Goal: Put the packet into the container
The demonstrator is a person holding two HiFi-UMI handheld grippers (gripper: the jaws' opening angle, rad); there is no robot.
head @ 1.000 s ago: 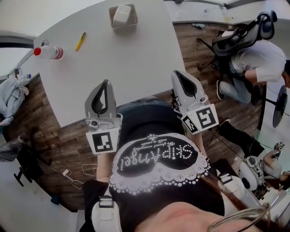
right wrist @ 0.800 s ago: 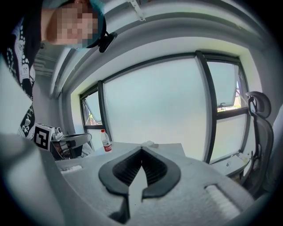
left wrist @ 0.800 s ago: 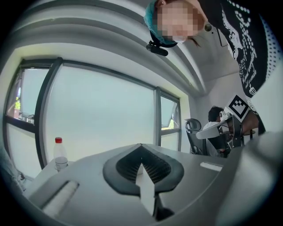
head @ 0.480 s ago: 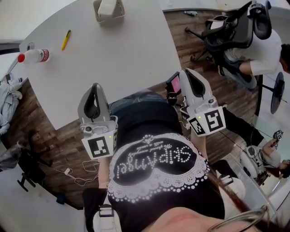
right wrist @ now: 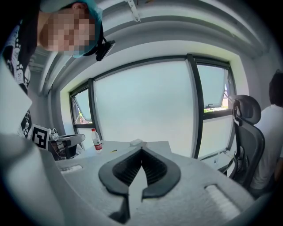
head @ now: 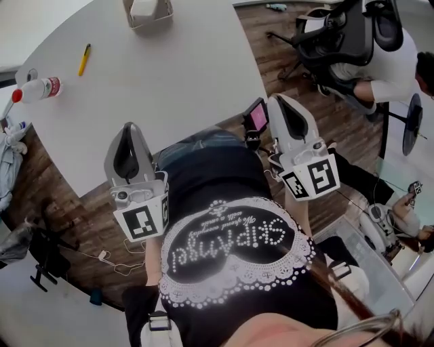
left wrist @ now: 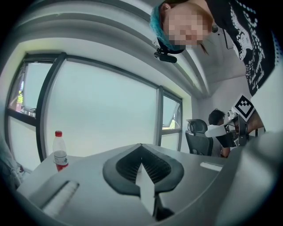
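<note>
Head view shows us holding the left gripper [head: 129, 129] and the right gripper [head: 279, 103] by our chest, off the table's [head: 169, 81] near edge, both with jaws pressed together on nothing. Far across, the white packet [head: 148, 8] seems to lie in the container [head: 135, 24], so a careless reach with closed jaws could shove the container askew. The frame's top cuts the container off, so we cannot tell how fully the packet sits.

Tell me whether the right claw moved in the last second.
Yes: the right claw has drifted right, off the corner of the table it overlapped, uncovering a pink screen.
</note>
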